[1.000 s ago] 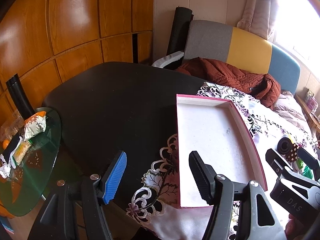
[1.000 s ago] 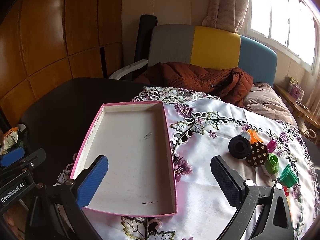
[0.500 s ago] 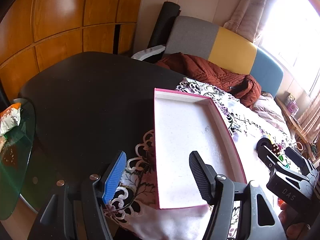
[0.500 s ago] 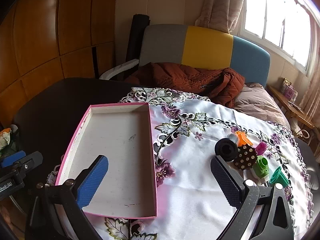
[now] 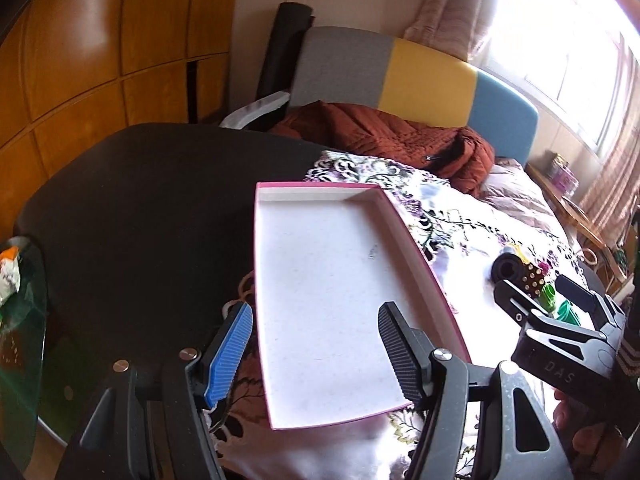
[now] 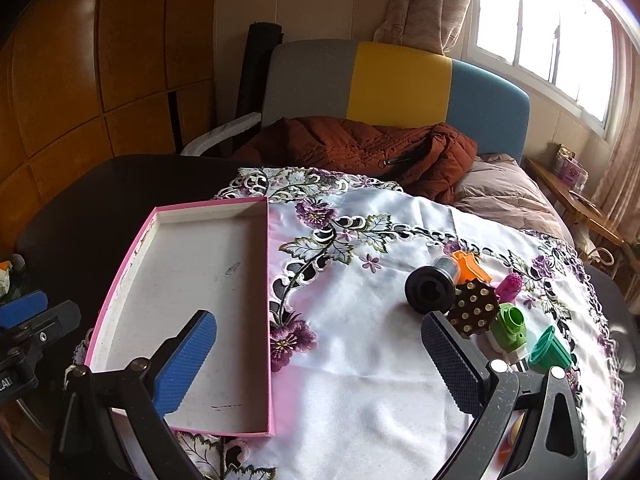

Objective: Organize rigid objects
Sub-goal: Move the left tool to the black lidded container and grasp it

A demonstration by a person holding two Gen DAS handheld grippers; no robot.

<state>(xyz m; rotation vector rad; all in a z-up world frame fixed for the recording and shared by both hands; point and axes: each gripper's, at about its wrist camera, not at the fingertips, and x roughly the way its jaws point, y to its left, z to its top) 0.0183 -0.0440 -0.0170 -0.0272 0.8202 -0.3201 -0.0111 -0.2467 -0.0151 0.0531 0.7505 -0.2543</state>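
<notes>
A shallow pink-rimmed tray (image 5: 328,280) with a bare white floor lies on the flowered cloth. My left gripper (image 5: 314,320) hovers open over its near end, nothing between the fingers. My right gripper (image 6: 318,328) is open too, over the cloth between the tray (image 6: 192,280) and a cluster of small toys. The cluster holds a black cylinder (image 6: 430,290), an orange piece (image 6: 468,266), a brown dotted piece (image 6: 474,308), a pink piece (image 6: 509,285), a light green piece (image 6: 510,326) and a dark green cup (image 6: 549,350). In the left wrist view the right gripper (image 5: 536,292) partly hides these toys.
The white cloth (image 6: 360,380) covers part of a round black table (image 5: 140,208). A sofa with a rust-coloured jacket (image 6: 360,148) stands behind the table. A glass side table (image 5: 20,320) with snack packets sits low at the left. Wooden wall panels (image 5: 100,60) run along the left.
Both grippers have swung rightward. The glass side table has slid almost out of the left view. In the right view the tray has shifted left and the toys have come closer.
</notes>
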